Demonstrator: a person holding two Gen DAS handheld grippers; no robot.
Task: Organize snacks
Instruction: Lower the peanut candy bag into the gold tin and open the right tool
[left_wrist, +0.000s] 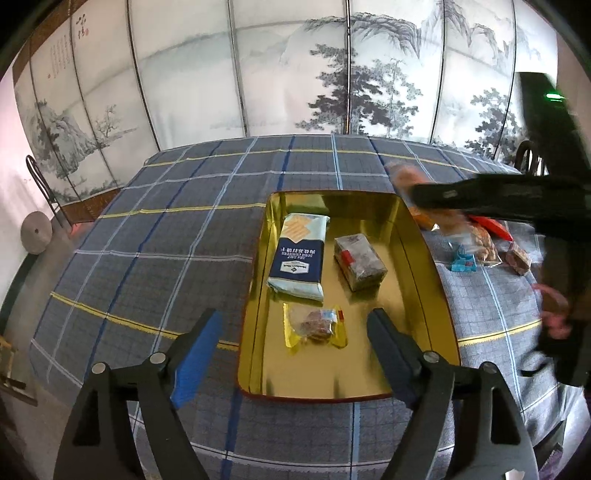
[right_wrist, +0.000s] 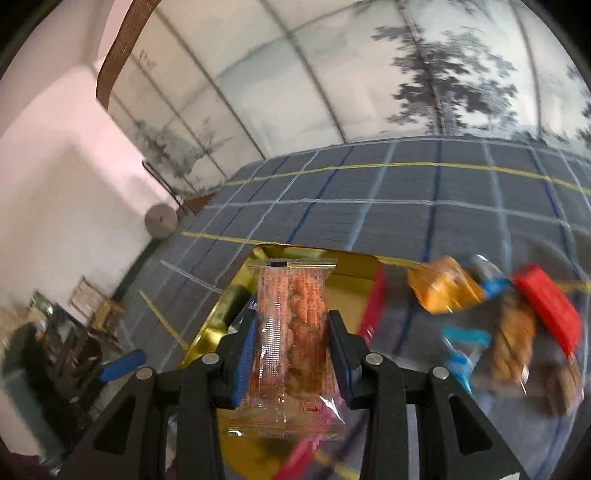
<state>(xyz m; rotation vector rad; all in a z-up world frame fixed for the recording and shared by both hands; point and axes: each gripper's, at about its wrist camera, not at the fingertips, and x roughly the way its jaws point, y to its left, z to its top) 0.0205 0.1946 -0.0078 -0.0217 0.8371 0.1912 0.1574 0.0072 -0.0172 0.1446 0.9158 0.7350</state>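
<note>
1. Clamped between the fingers of the right gripper (right_wrist: 291, 354) is a clear packet of orange peanuts (right_wrist: 291, 332), held upright above the near corner of the gold tray (right_wrist: 354, 266).
2. Over the near end of the tray hangs the left gripper (left_wrist: 295, 332), its fingers spread wide and empty; they press on nothing.
3. Three snacks lie inside the tray already: a blue-and-white cracker pack (left_wrist: 299, 254), a clear-wrapped brown block (left_wrist: 360, 264), and a small clear packet (left_wrist: 317, 325) just below the open left fingers.
4. On the checked cloth of the table (left_wrist: 166, 240), to the right of the tray, some snacks wait: an orange packet (right_wrist: 443, 288), a red-topped bag (right_wrist: 546, 306), and small blue-wrapped pieces (right_wrist: 461, 347). This side is blurred, so I cannot count them surely.
5. I judge the task as about half done: three pieces are placed, one is being carried, and the small pile on the right is left to move.
</note>
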